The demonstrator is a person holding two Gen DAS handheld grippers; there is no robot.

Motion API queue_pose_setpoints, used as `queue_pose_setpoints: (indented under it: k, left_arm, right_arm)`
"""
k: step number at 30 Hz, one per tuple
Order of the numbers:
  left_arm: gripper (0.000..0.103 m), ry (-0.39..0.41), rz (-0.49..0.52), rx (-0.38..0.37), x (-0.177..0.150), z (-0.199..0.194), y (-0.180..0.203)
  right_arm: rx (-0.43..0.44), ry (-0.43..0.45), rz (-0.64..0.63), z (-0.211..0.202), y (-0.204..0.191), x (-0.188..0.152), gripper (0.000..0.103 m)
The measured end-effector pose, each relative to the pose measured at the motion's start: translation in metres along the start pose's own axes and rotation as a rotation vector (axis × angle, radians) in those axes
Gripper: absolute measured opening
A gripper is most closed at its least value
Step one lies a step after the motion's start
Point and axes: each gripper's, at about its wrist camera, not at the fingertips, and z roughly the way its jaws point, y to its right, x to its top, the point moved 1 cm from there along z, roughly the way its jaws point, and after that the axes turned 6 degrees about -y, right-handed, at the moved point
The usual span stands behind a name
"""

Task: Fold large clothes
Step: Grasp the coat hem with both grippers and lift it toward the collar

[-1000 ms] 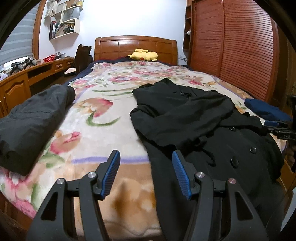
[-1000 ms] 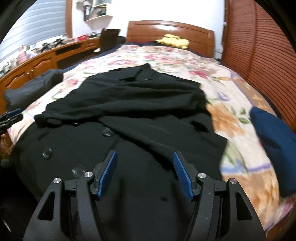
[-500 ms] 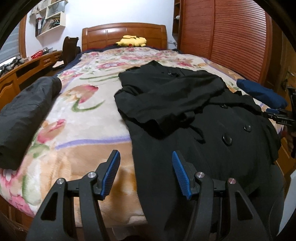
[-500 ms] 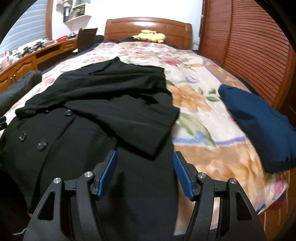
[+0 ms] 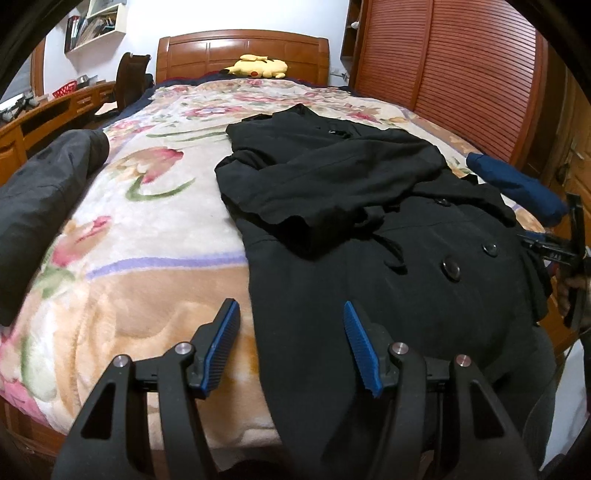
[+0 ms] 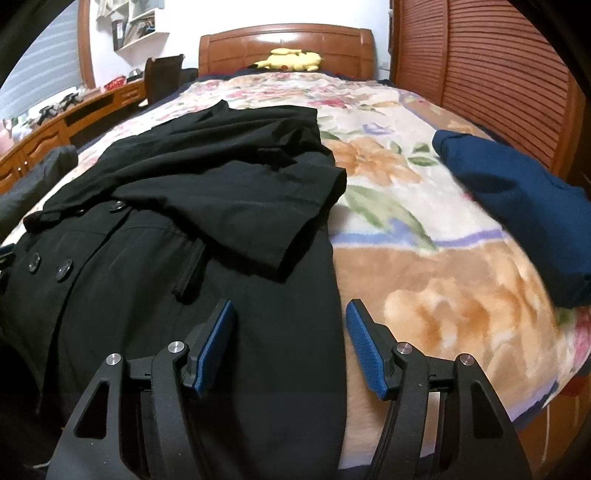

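Bedroom, wooden bed (image 5: 242, 55) under a floral blanket (image 5: 140, 229). Wall shelf (image 5: 94, 26) far left holds books, contents unclear. Black coat (image 5: 369, 236) lies front-up along the bed, collar far, hem hanging over the near edge; both sleeves folded across the chest, buttons showing. Left tool (image 5: 291, 341) open, empty, over the coat's left edge. Right tool (image 6: 290, 341) open, empty, over its right edge. Grey garment (image 5: 40, 199) left, navy garment (image 6: 517, 206) right, yellow plush (image 5: 258, 66) at the headboard.
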Motion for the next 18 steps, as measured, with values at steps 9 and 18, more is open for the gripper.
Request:
queue_pose_setpoints:
  k: [9, 18]
  left_arm:
    - [0.051, -0.009, 0.022, -0.024, -0.012, -0.007, 0.013]
    - [0.006, -0.01, 0.056, 0.041, -0.009, -0.015, 0.019]
  right_arm:
    - [0.06, -0.021, -0.035, -0.004, -0.009, -0.005, 0.052]
    - [0.137, -0.021, -0.101, -0.007, -0.018, -0.004, 0.01]
